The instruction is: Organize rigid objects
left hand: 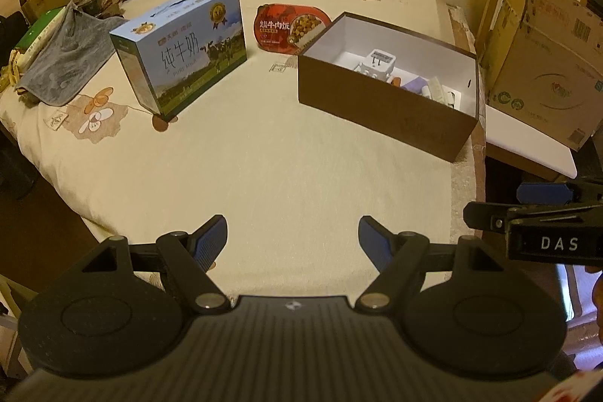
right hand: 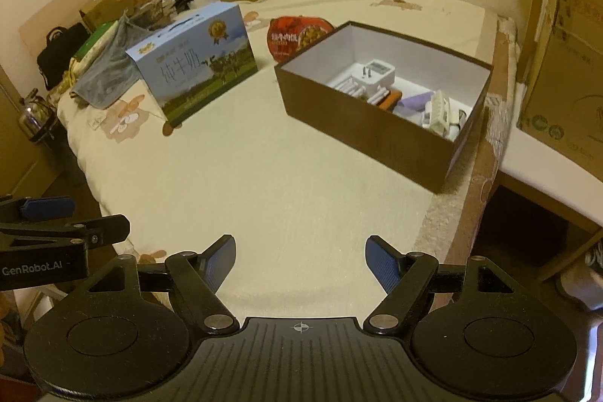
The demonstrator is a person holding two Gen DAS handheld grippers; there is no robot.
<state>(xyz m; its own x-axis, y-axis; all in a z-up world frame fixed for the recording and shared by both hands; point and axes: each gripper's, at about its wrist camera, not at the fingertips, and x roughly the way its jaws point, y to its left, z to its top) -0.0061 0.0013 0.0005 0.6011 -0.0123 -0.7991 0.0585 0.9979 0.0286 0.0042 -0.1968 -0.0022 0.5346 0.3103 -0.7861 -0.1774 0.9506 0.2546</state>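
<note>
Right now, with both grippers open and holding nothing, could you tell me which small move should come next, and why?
Probably reach the left gripper toward the milk carton. It and the red meal tray lie outside the brown box, which already holds small items; the right gripper is open too.

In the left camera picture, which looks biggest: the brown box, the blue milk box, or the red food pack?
1. brown box
2. blue milk box, nearly as big, so those two are close
3. red food pack, plainly smallest, though farther away and partly hidden
</note>
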